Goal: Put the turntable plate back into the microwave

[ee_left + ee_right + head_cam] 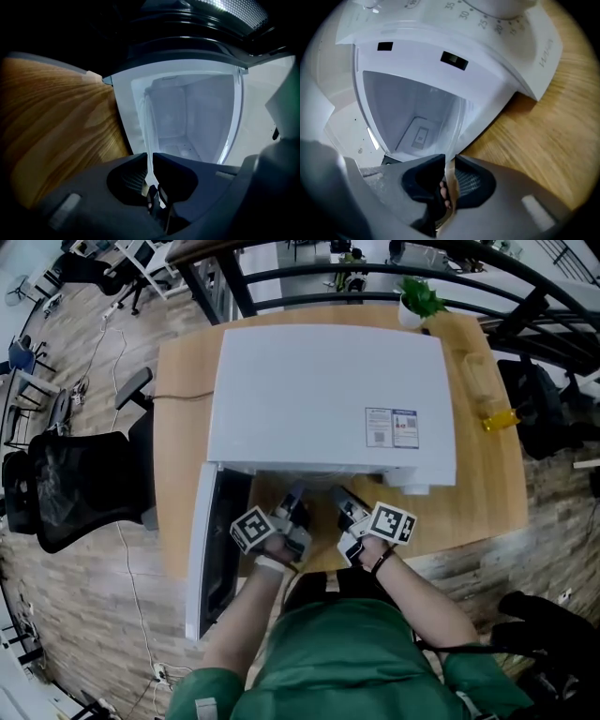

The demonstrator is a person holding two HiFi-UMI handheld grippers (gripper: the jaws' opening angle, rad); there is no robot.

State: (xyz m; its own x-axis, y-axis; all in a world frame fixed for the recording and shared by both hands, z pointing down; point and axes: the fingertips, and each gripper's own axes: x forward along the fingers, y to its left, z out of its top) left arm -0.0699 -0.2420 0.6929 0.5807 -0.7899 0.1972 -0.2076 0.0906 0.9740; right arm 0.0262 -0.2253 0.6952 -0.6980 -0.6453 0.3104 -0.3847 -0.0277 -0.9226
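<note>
The white microwave (319, 399) stands on the wooden table (183, 381), its door (208, 554) swung open to the left. Both grippers sit side by side at the mouth of the oven. The clear glass turntable plate (147, 124) shows edge-on between the left gripper's (151, 157) jaws, which are shut on its rim, and it reaches into the white cavity (197, 112). In the right gripper view the plate's rim (458, 129) runs between the right gripper's (450, 159) jaws, shut on it too. From the head view the left gripper (294, 507) and right gripper (343, 505) point under the microwave's top, which hides the plate.
A black office chair (70, 484) stands left of the table. A potted plant (420, 298) and a bottle with orange liquid (489, 390) sit at the table's far right. Black railing (375, 268) runs behind. The timer dial (497, 11) is right of the opening.
</note>
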